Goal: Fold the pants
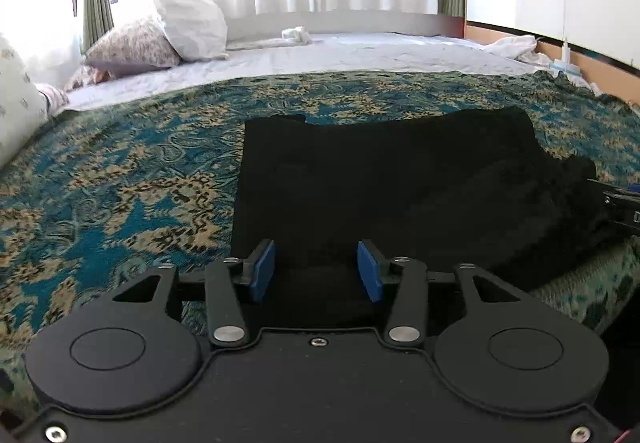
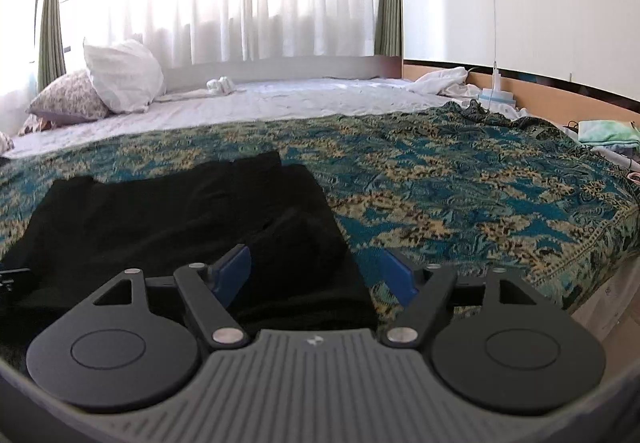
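Black pants (image 1: 384,179) lie folded into a rough rectangle on a teal and tan patterned bedspread (image 1: 120,179). My left gripper (image 1: 316,269) hovers over the near edge of the pants, open, its blue pads (image 1: 264,269) apart with only the cloth below showing between them. In the right wrist view the pants (image 2: 168,211) fill the left half. My right gripper (image 2: 316,275) stands wide open over their near right corner, nothing pinched between its blue pads (image 2: 234,273). A dark part of the right gripper (image 1: 622,205) shows at the left view's right edge.
White sheet (image 1: 320,55) covers the far half of the bed, with pillows (image 1: 188,23) at the far left and crumpled white cloth (image 2: 440,81) at the far right. A wooden wall panel (image 1: 592,63) runs along the right. The bed's edge (image 2: 600,283) drops off at near right.
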### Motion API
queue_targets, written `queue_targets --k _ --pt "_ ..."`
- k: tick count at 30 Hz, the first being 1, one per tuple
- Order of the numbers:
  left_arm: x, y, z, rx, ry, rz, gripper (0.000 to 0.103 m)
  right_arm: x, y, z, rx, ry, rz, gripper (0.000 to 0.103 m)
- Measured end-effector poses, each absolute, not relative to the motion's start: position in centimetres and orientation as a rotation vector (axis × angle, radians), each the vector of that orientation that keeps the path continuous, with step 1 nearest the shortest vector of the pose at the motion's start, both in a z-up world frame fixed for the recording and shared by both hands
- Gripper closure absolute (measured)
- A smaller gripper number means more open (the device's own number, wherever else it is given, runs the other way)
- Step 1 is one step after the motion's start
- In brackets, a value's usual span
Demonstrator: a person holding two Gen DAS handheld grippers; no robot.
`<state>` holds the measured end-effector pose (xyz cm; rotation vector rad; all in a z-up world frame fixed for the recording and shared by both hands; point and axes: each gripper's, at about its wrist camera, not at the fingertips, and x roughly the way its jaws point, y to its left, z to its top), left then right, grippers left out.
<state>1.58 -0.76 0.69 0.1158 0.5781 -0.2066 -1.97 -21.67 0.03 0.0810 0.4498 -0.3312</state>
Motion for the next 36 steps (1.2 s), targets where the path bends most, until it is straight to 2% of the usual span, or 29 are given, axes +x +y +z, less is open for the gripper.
queue_targets --k 6,9,13,15,17,18,20,23,36 --pt "-0.6 -1.0 1.0 0.126 0.594 -0.190 0.053 -2.9 -21.2 -0.5 0.077 0.471 -0.327 0.020" --pt "-0.9 -0.9 1.3 0.107 0.614 -0.165 0.046 -3.6 -20.7 -0.6 0.084 0.482 -0.317 0.019" --pt "-1.6 -0.8 1.9 0.076 0.641 -0.121 0.024 -4.4 -19.8 -0.6 0.065 0.492 -0.286 0.018" --pt "-1.7 -0.5 1.9 0.044 0.669 -0.131 0.022 -4.6 -19.2 -0.7 0.047 0.503 -0.262 0.017" --pt "-1.6 -0.4 1.6 0.034 0.694 -0.137 0.012 -4.6 -18.8 -0.9 0.032 0.515 -0.245 0.017" --pt "-1.4 -0.5 1.3 0.035 0.713 -0.137 0.012 -4.6 -18.6 -1.0 0.026 0.522 -0.238 0.017" --pt "-0.9 -0.7 0.5 0.036 0.766 -0.141 0.004 -4.5 -18.2 -1.3 0.021 0.536 -0.228 0.017" --pt "-1.0 -0.8 0.3 0.041 0.754 -0.131 0.001 -4.5 -17.8 -1.6 0.009 0.547 -0.218 0.016" --pt "-0.6 -0.9 -0.1 0.036 0.743 -0.133 0.000 -4.2 -17.6 -1.9 -0.015 0.565 -0.196 0.010"
